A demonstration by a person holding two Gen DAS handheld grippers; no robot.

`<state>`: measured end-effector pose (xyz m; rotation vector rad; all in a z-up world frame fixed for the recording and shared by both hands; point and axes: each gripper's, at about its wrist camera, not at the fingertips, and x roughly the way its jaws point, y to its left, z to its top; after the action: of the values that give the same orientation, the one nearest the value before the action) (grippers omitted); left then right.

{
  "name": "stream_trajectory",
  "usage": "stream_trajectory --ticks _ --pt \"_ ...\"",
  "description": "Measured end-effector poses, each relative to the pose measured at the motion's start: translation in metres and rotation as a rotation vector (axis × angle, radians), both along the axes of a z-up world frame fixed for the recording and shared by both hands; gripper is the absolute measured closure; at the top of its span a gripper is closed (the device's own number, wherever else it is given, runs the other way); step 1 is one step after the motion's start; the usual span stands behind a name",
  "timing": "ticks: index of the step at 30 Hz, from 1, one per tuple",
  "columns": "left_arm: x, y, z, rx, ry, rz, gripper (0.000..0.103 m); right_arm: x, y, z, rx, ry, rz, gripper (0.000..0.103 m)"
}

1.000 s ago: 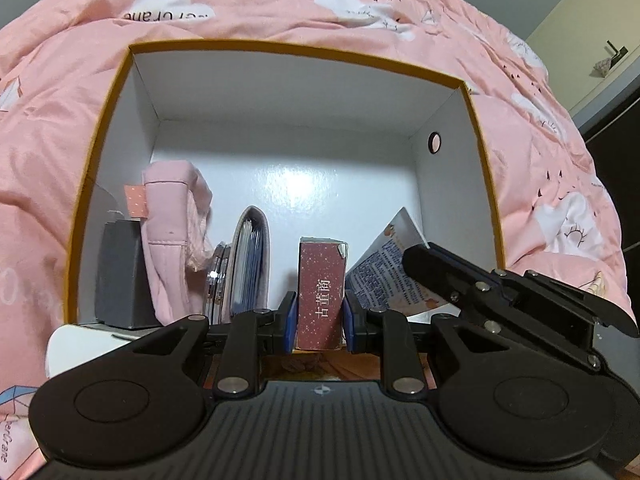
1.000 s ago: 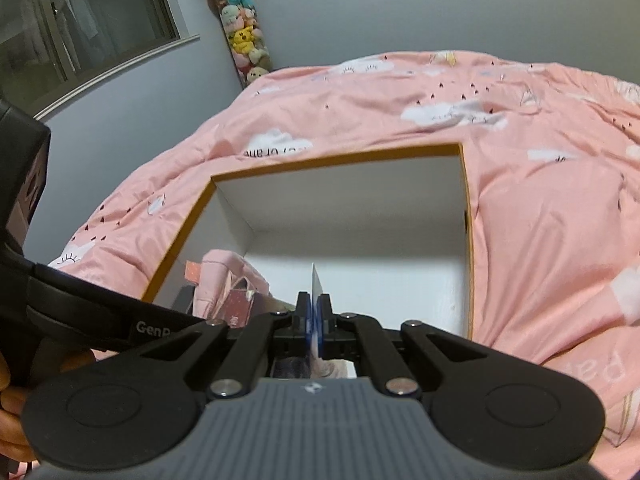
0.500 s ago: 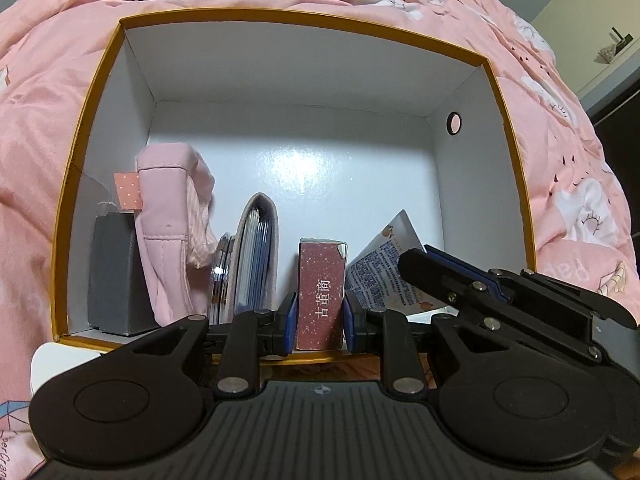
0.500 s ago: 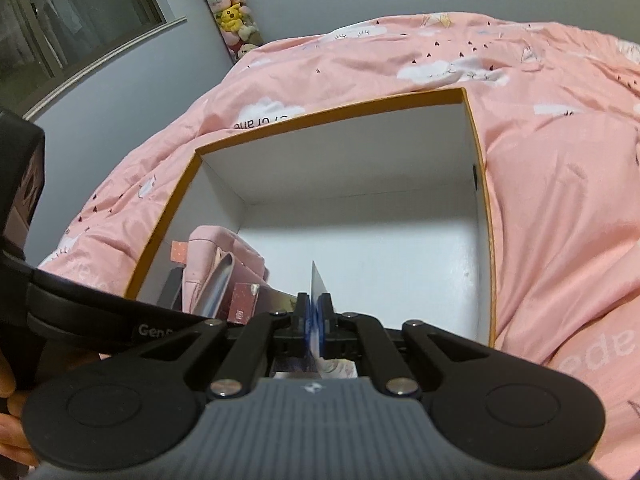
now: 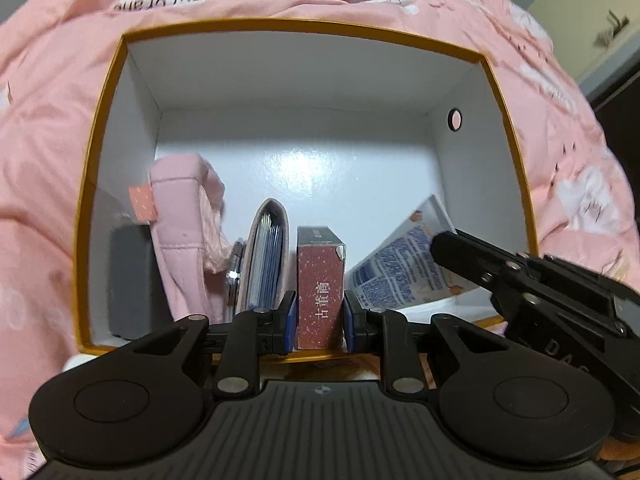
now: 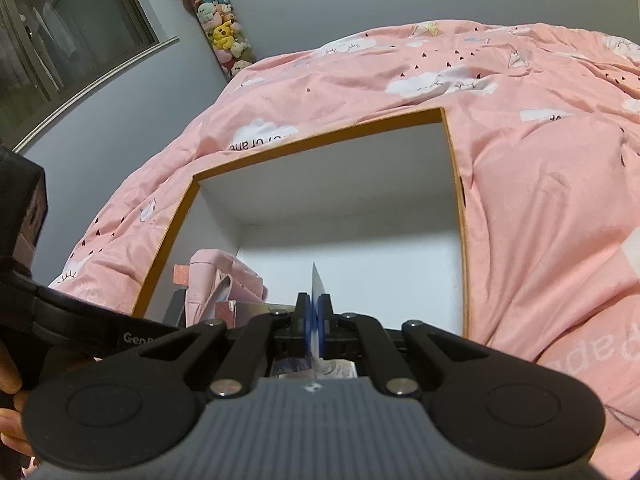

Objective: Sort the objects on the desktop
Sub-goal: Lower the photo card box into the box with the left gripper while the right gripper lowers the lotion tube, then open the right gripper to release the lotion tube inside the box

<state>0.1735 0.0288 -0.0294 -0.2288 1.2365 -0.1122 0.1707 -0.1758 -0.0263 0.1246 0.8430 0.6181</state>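
The left claw (image 5: pixel 320 316) is clamped on an upright red carton (image 5: pixel 320 280) inside the box (image 5: pixel 304 68), beside a card holder (image 5: pixel 266 260). The right claw (image 6: pixel 315 314) pinches a flat printed packet (image 5: pixel 404 268), tilted just right of the carton.

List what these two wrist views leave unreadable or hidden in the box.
- Red carton: its base, left wrist view, hidden behind the left claw.
- Tube: its lower end, same view, covered by the right claw's body; in the right wrist view only its thin edge shows.
- Grey block: blurred, half behind the pink pouch.
- Box: near wall cut off in the right wrist view.
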Motion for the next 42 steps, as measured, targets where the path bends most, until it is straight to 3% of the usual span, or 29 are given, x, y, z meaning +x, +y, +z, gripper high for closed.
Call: stream_trajectory --ticks 15,20,29,34,42 --pt "0.000 0.018 -0.001 -0.044 0.041 0.034 0.076 0.000 0.023 -0.013 0.032 0.041 0.035 0.098" --pt "-0.011 0.030 0.008 -0.130 -0.015 0.074 0.073 0.000 0.025 -0.015 0.018 0.047 0.031 0.098" --pt "-0.031 0.046 0.025 -0.073 -0.145 0.155 0.071 -0.007 0.033 -0.013 0.017 0.057 0.041 0.096" --pt "-0.036 0.055 0.022 -0.069 -0.155 0.183 0.071 -0.009 0.036 -0.008 0.030 0.051 0.040 0.096" --pt "-0.046 0.040 0.020 -0.020 -0.187 0.146 0.071 -0.014 0.039 -0.016 0.008 0.104 0.042 0.094"
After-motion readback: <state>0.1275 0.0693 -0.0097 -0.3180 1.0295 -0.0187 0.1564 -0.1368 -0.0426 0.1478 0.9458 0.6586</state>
